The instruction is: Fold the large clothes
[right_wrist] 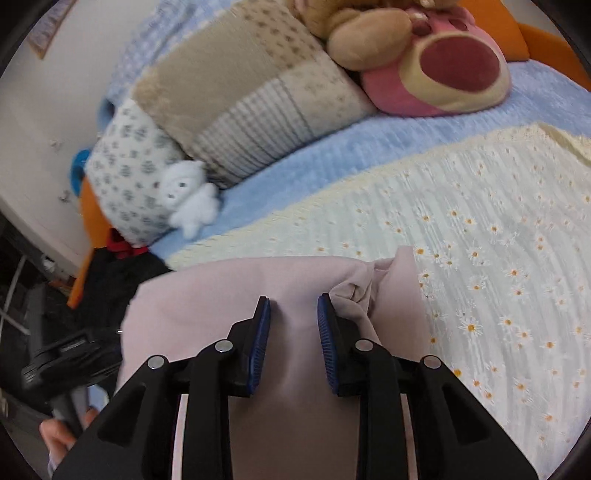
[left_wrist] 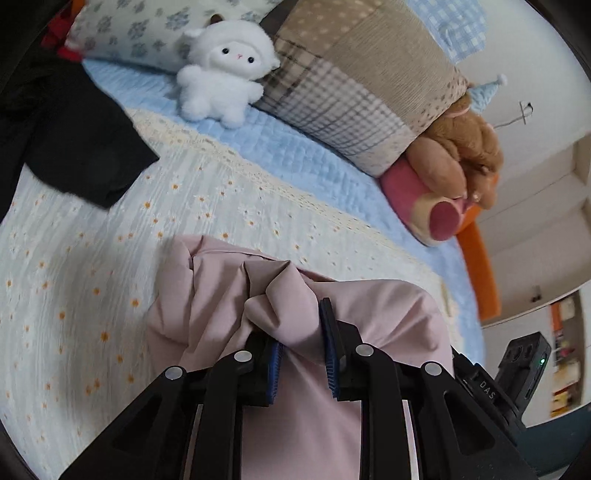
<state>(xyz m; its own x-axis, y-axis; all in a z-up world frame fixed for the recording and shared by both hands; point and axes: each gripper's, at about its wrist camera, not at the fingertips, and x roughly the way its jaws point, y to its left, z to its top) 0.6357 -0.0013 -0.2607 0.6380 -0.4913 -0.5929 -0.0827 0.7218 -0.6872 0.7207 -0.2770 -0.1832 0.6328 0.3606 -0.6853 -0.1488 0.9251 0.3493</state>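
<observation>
A pale pink garment (left_wrist: pixel 236 295) lies bunched on the daisy-print bedspread (left_wrist: pixel 92 277). My left gripper (left_wrist: pixel 301 332) has its jaws a little apart with a fold of pink cloth bunched between the blue pads. In the right wrist view the same pink garment (right_wrist: pixel 229 291) lies flatter under my right gripper (right_wrist: pixel 293 321), whose jaws stand apart over the cloth; a crumpled fold touches the right pad (right_wrist: pixel 325 332). The bedspread (right_wrist: pixel 498 258) extends to the right. The other gripper's body shows at the left edge (right_wrist: pixel 66 358), held by a hand.
Black clothing (left_wrist: pixel 66 140) lies at the left of the bed. A white lamb plush (left_wrist: pixel 221 74), patchwork pillow (left_wrist: pixel 351 85), floral pillow (left_wrist: pixel 140 26) and pink bear plush (left_wrist: pixel 443 192) line the head of the bed. An orange bed frame (left_wrist: pixel 480 266) edges it.
</observation>
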